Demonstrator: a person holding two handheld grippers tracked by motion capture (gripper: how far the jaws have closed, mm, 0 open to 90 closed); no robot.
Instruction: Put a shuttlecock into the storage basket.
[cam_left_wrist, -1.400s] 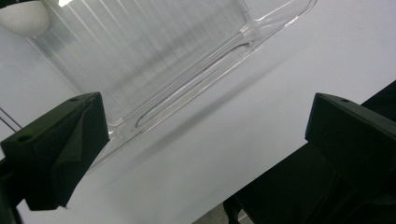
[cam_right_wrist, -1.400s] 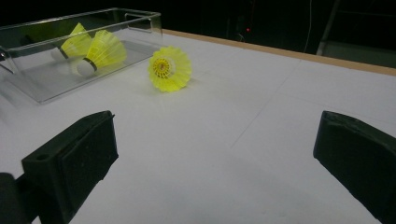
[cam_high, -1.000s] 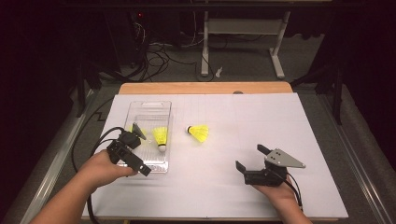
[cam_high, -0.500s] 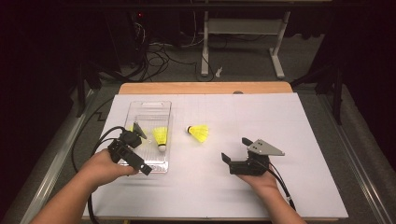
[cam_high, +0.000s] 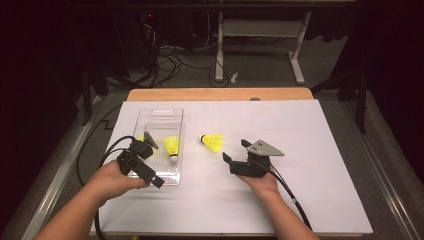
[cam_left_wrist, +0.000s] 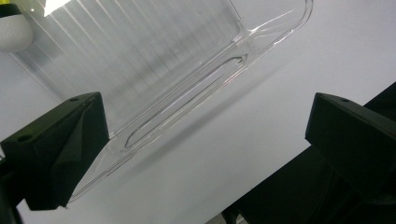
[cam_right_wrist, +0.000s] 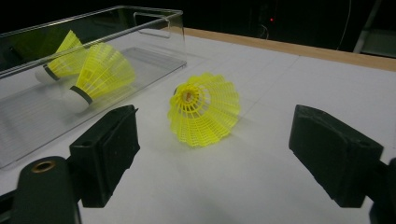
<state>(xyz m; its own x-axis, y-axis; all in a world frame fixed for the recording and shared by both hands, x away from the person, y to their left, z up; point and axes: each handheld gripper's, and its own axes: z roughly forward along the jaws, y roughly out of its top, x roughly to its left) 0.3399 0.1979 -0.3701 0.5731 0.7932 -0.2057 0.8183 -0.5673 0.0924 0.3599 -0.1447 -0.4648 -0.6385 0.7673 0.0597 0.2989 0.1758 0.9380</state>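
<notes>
A loose yellow shuttlecock (cam_high: 213, 141) (cam_right_wrist: 205, 108) lies on its side on the white paper, right of a clear plastic tray (cam_high: 159, 117) (cam_right_wrist: 140, 18). Two more yellow shuttlecocks (cam_high: 171, 145) (cam_right_wrist: 100, 74) lie inside the tray. My right gripper (cam_high: 236, 150) (cam_right_wrist: 212, 158) is open, just short of the loose shuttlecock and pointing at it. Its jaws have just been closing a little, and nothing is between the pads. My left gripper (cam_high: 150, 164) (cam_left_wrist: 205, 140) is open over the tray's near end (cam_left_wrist: 187, 70), gripping nothing.
White paper (cam_high: 310, 150) covers the table, with a wooden edge (cam_high: 220, 94) at the far side. Cables trail from both grippers toward the near edge. Beyond the table are a dark floor, cables and a desk frame (cam_high: 260, 45).
My right gripper has moved left across the paper toward the loose shuttlecock. The left hand and the shuttlecocks have stayed put.
</notes>
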